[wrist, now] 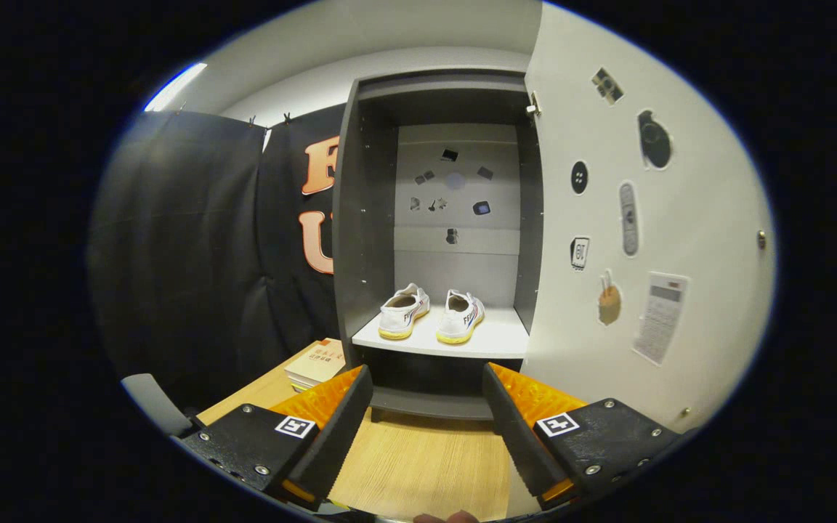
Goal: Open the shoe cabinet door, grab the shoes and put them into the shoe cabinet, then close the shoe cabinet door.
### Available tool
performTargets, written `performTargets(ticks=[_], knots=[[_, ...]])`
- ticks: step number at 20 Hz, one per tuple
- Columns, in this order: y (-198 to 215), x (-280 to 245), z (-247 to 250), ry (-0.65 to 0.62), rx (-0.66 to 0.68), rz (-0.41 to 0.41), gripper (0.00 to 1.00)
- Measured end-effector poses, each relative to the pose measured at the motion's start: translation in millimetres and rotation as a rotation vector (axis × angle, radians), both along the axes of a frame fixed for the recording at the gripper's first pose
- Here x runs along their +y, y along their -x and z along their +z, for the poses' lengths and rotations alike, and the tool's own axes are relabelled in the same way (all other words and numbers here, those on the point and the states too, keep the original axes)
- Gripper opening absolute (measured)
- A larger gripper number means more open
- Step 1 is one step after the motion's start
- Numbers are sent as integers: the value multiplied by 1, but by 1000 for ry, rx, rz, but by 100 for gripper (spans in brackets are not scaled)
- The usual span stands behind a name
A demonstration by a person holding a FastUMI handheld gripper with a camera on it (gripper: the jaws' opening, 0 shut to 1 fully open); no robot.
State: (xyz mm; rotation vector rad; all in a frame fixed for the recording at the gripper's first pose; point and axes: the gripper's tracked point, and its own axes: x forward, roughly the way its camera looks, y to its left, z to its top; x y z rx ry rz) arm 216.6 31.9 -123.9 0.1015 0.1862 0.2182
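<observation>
White shoes (431,314) sat side by side on cabinet (366,218) shelf, door (629,240) open; gripper (427,425) spread wide, holding nothing.

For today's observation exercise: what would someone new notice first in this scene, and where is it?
The pair of white shoes stands side by side on the pale shelf inside the open shoe cabinet, beyond the fingers. The cabinet door is swung wide to the right, stickers on its inner face. The gripper is open, holding nothing, over the wooden table.
</observation>
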Motion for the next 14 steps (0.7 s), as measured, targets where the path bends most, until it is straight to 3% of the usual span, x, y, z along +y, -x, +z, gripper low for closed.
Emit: performTargets(ticks=[10, 14], knots=[[98, -104, 32, -46, -82, -12, 94], [114, -163, 36, -57, -89, -129, 95]])
